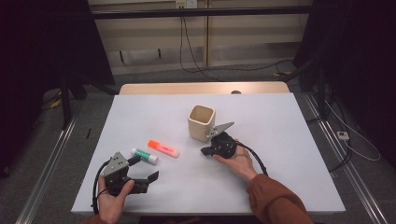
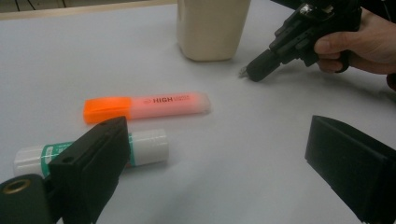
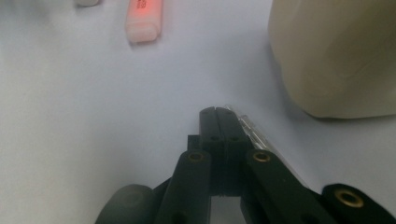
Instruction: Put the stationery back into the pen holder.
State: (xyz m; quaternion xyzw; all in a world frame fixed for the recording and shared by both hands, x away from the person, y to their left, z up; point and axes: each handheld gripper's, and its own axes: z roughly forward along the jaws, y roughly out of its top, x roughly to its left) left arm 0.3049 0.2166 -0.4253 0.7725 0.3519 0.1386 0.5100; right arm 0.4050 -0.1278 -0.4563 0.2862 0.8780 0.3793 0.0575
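An orange highlighter [image 1: 163, 148] and a white and green glue stick [image 1: 144, 156] lie side by side left of the table's middle. A beige square cup [image 1: 201, 122] stands upright behind them. My left gripper [image 1: 144, 169] rests near the front left, open, its jaws pointing right just in front of the glue stick. In the left gripper view the highlighter [image 2: 147, 106] and the glue stick [image 2: 144, 147] lie beyond my wide, empty left gripper [image 2: 215, 163]. My right gripper [image 1: 206, 151] is shut on nothing, low over the table beside the cup, with its tip [image 3: 219, 115] pointing toward the highlighter [image 3: 144, 18].
The white table top [image 1: 280, 121] has bare room to the right and at the back. A wooden edge [image 1: 201, 87] runs along the far side. Cables lie on the floor beyond. An orange-sleeved forearm [image 1: 275, 200] comes in from the front right.
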